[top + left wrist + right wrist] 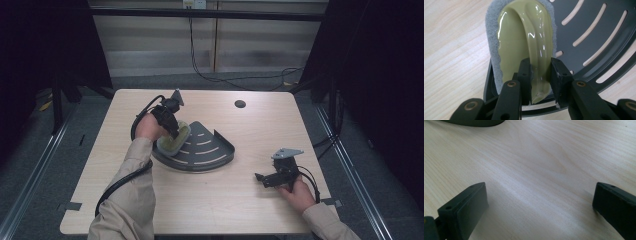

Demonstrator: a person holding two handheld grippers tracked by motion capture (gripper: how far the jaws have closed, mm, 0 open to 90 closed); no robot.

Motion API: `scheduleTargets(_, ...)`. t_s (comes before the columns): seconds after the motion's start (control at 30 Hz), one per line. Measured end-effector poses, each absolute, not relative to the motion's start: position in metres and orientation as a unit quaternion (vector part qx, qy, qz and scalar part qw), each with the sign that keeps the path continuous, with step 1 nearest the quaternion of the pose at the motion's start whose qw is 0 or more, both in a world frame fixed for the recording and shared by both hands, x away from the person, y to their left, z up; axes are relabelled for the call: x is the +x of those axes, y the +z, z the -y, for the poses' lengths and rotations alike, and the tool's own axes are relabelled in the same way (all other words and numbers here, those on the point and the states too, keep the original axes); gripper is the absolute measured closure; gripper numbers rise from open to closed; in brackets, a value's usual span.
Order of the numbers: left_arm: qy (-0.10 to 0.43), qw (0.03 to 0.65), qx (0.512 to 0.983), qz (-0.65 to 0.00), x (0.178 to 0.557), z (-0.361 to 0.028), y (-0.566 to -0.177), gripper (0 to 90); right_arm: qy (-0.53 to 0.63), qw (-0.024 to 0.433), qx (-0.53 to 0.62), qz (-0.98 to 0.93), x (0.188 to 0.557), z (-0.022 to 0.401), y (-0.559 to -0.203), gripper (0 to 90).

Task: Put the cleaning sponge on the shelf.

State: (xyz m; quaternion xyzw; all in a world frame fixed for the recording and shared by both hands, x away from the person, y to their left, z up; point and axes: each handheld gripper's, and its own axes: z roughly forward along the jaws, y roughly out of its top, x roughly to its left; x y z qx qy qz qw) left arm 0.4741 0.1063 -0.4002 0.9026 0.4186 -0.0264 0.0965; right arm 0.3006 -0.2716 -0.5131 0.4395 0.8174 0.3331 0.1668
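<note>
An olive-green scrubber [177, 141] with a grey felt pad lies on the left edge of a dark grey slotted corner tray [212, 150] at the table's middle. My left gripper [174, 131] comes down on it from above. In the left gripper view the scrubber [521, 32] has a glossy arched handle, and my left gripper [540, 72] is shut on that handle, one pad on each side. The pad rests partly on the tray [596, 27]. My right gripper [261, 180] lies near the table's right front, pointing left. In its own view the right gripper [540, 202] stands open over bare wood.
The wooden table [125, 200] has a round cable hole [240, 104] at the back right of centre. A black cable [220, 77] runs over the floor behind it. The tray's rim [474, 122] shows far ahead of the right gripper.
</note>
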Motion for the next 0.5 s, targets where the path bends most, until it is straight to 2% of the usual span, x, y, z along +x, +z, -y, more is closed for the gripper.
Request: scheduleTargets(0.5, -0.041, 0.101, 0.904, -0.413, 0.4705, -0.1038, -0.4073, 71.9, 0.333, 0.167, 0.44, -0.817, 0.3006, 0.2716, -0.5132, 0.0)
